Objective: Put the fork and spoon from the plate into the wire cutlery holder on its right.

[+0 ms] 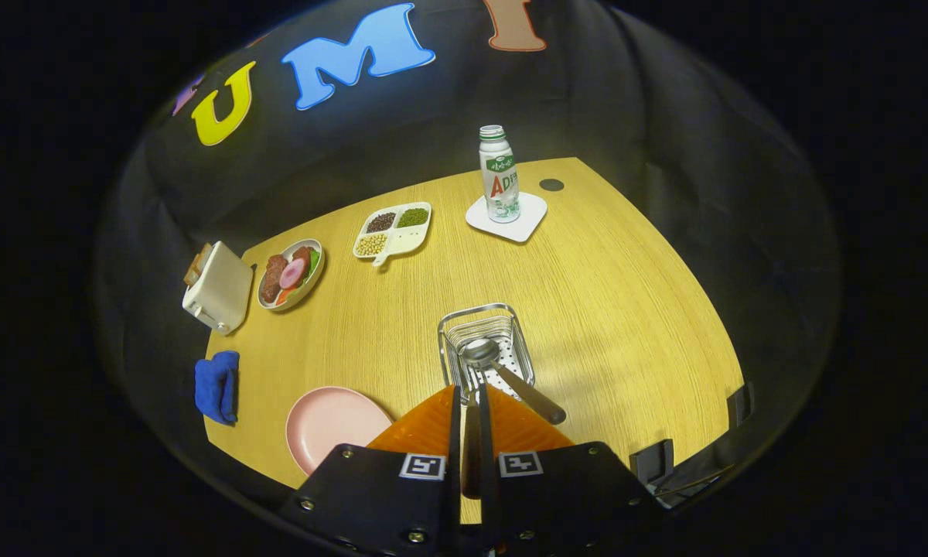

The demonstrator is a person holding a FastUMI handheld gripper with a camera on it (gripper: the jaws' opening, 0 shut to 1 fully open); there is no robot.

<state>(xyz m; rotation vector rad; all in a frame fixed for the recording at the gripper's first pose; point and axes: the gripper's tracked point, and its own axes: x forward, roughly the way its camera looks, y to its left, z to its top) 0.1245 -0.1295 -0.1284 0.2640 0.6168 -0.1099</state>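
Clamping the fork (pixel 472 422) lengthwise between its fingers, tines forward, the hand-held gripper (pixel 470 402) hovers just short of the holder (pixel 486 340), where the spoon (pixel 510 379) already leans.

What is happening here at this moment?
A person's hand-held gripper is shut on a fork, with its tines at the near rim of the wire holder. The spoon already rests in the holder, handle sticking out. The pink plate beside it is empty.
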